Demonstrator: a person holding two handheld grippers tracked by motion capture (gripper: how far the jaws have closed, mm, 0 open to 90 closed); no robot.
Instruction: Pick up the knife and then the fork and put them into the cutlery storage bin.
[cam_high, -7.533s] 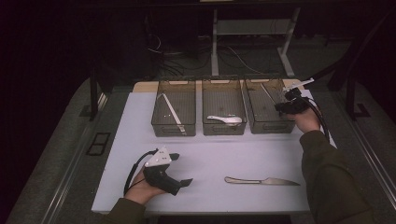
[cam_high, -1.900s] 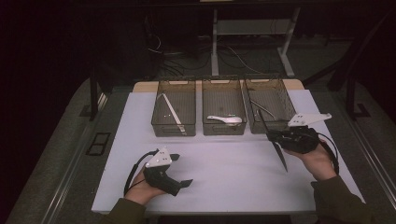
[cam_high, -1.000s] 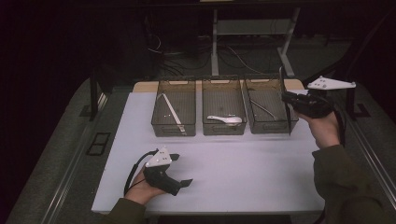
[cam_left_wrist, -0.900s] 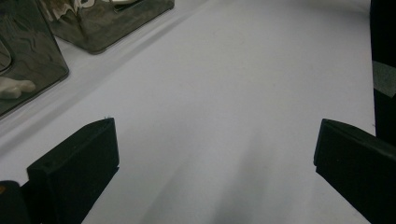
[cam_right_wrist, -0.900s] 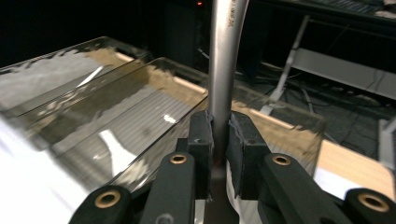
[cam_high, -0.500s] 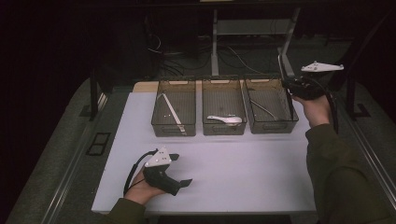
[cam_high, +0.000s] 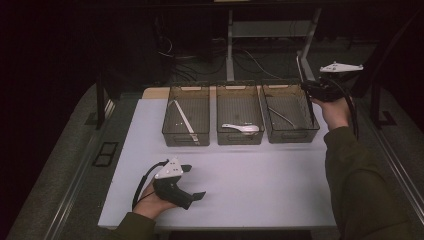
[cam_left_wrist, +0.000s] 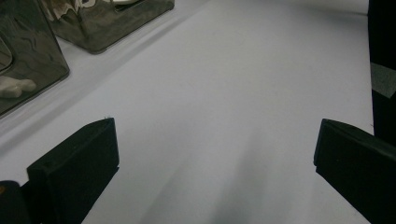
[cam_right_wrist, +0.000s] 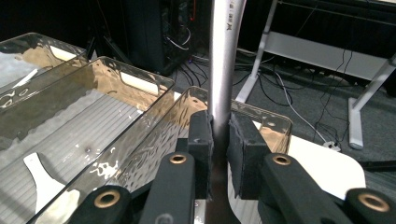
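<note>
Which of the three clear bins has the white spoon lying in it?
The middle bin of the row: a white spoon lies on its floor. The left bin holds a long pale utensil, and the right bin a thin metal one.

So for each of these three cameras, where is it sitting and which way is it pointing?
High view: above the person's side, facing forward and down on the table; both forearms, left gripper, right gripper.
Left gripper view: low over the table, along its open jaws.
Right gripper view: above the right bin, jaws shut on an upright knife.
Shared: high and right gripper views show the three bins and the knife.
</note>
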